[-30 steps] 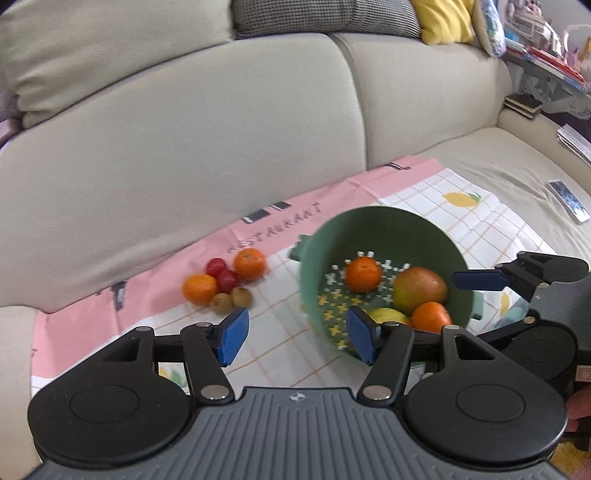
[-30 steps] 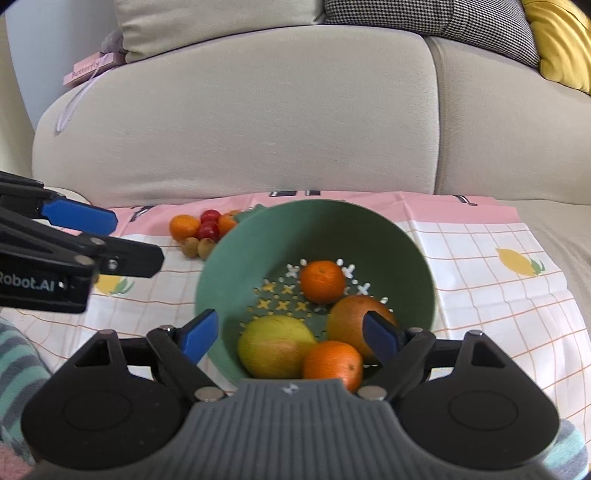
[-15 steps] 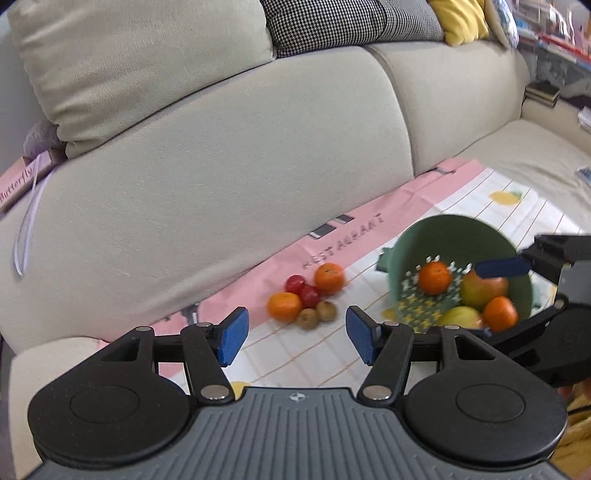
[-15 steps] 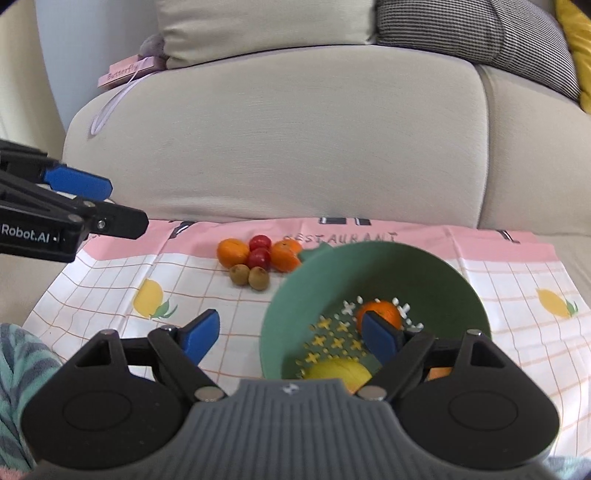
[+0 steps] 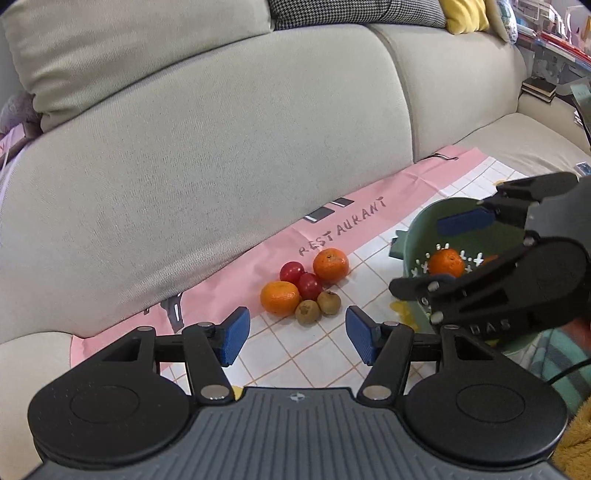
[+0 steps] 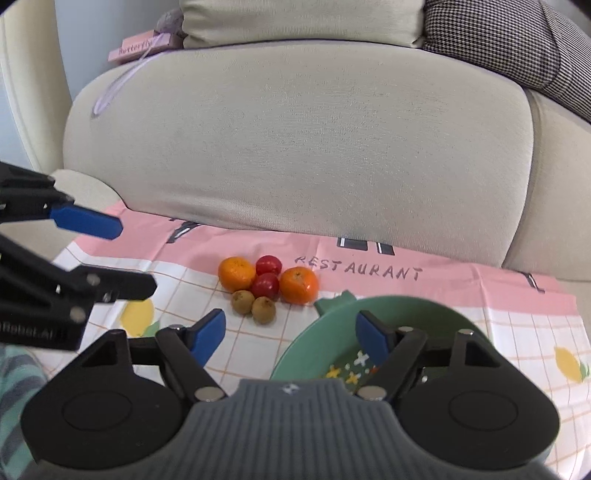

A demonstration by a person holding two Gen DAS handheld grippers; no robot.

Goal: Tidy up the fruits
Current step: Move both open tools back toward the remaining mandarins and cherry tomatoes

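A small pile of fruit lies on the checked cloth [image 5: 306, 354]: two oranges [image 5: 279, 297] [image 5: 330, 264], two red tomatoes [image 5: 309, 286] and two brown kiwis [image 5: 307, 312]. The same pile shows in the right wrist view [image 6: 265, 288]. A green colander bowl [image 5: 417, 236] [image 6: 332, 332] to the right holds an orange [image 5: 446, 262]. My left gripper [image 5: 297, 338] is open and empty, just in front of the pile. My right gripper [image 6: 290, 338] is open and empty, over the bowl's left rim, and partly hides the bowl in the left wrist view [image 5: 491, 266].
The cloth lies on a beige sofa seat, with the sofa back [image 5: 221, 147] close behind the fruit. Cushions [image 5: 354, 11] sit on top. A pink box [image 6: 140, 46] rests on the sofa's left end. Books [image 5: 537, 88] lie at far right.
Both grippers have swung left toward the fruit pile. The bowl has slid to the right of both views, and the pile now sits centred ahead of the left gripper.
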